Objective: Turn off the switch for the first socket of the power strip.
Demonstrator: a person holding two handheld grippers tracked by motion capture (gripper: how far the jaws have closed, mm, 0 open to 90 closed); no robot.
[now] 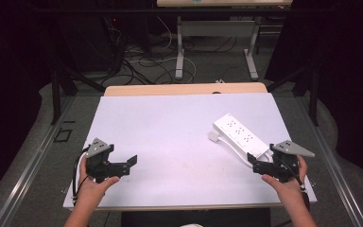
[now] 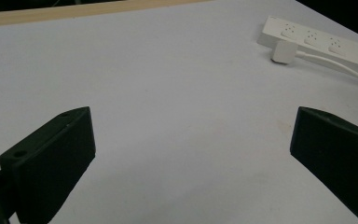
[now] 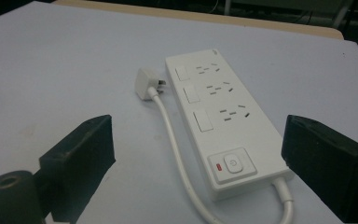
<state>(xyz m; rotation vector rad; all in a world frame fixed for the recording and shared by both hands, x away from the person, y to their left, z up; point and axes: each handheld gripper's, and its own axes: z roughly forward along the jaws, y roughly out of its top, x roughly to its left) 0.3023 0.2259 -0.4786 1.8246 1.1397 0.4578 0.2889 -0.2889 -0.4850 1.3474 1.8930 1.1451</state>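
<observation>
Gripper first: the left gripper, matte black with blocky flat-faced jaws and a grey three-cornered plate on top, sits low over the worktop near its front left corner, held by the person's left hand; its jaws are spread wide with nothing between them, and in the left gripper view they frame bare surface. That worktop is a smooth, pale sheet with a faint bluish-white cast, laid over a light wooden board whose strip shows along the far edge. Right of the middle, toward the right edge, lies a white power strip, a long, glossy plastic slab with rounded corners, set at a slant with one end pointing to the far side and the other toward the front right corner. In the right gripper view its top carries three socket groups in a row, each with a small rectangular switch beside it, and at the near end a square button with a power mark and a small red light. A round white cable leaves that near end, loops back along the strip's side and ends in a boxy white plug lying just beside the far end. At the near end of the strip, the right gripper, of the same black build, rests in the right hand, jaws wide apart and holding nothing.
</observation>
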